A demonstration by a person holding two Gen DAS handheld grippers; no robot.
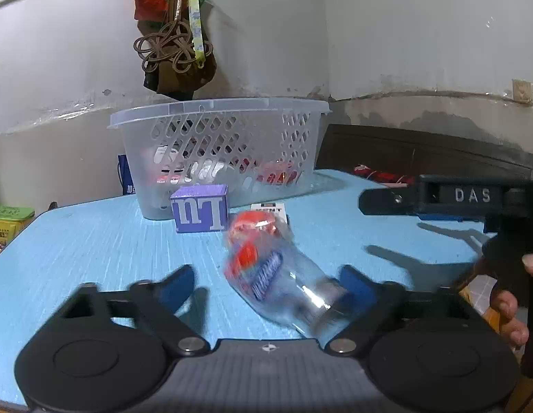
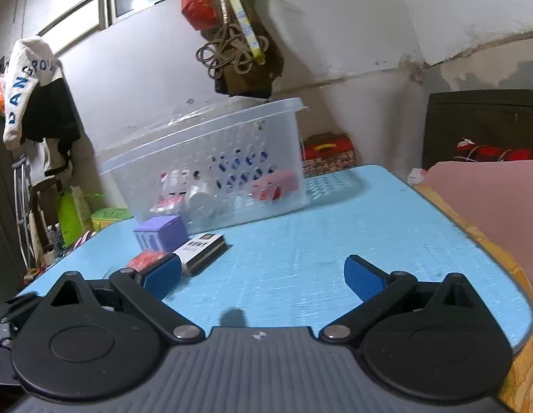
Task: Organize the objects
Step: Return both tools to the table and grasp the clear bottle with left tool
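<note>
Basket [image 1: 218, 144] and bottle [image 1: 266, 268] on blue table [image 2: 318, 241], beside white wall [image 1: 404, 34]

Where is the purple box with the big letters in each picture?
Left wrist view: the purple box stands left of centre on the blue table, right in front of the clear basket.
Right wrist view: the purple box is left of centre, at the basket's front corner, next to a white pack.
Shared landmark: the clear basket.
</note>
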